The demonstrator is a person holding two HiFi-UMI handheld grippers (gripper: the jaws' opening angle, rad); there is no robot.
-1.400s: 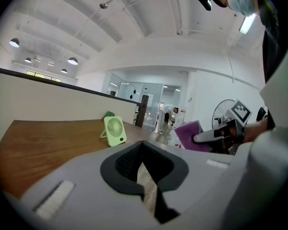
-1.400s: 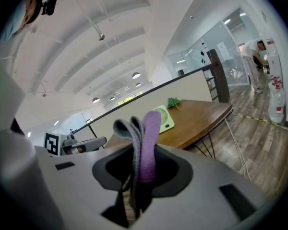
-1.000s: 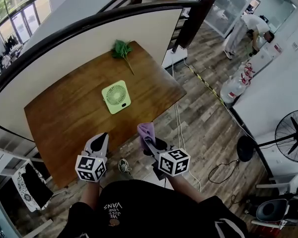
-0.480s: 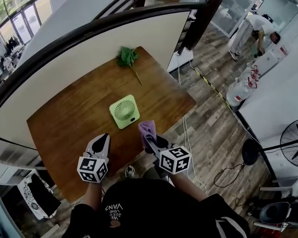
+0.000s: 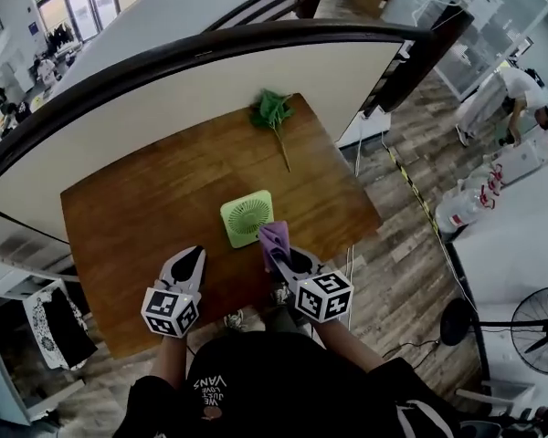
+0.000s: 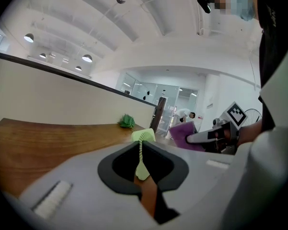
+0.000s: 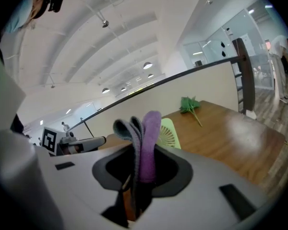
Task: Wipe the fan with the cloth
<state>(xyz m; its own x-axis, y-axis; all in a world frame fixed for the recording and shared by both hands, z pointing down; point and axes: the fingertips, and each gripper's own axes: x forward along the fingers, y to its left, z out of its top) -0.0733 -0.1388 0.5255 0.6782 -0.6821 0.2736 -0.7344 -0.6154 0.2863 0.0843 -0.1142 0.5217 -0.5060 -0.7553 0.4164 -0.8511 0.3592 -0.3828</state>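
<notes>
fan (image 5: 247, 218): small, pale green, square, grille showing. it sits on the wooden bench (image 5: 137, 208) toward the front edge; lying flat or propped up, cannot tell.

right tool (image 5: 276, 247) pinches a folded purple cloth (image 5: 273, 236). cloth sits at the fan's near right corner; touching or not, cannot tell.

left tool (image 5: 189, 257) is pressed together on nothing, over the bench's front edge, left of the fan and apart from it.

leafy green sprig (image 5: 273, 110) at the far edge, well apart.

judged step: bringing cloth to fan; wiping looks not yet begun.

next move calls for setting the cloth on the grille and sweeping across. fan looks light and may slide, so the left tool could steady its near left edge.
</notes>
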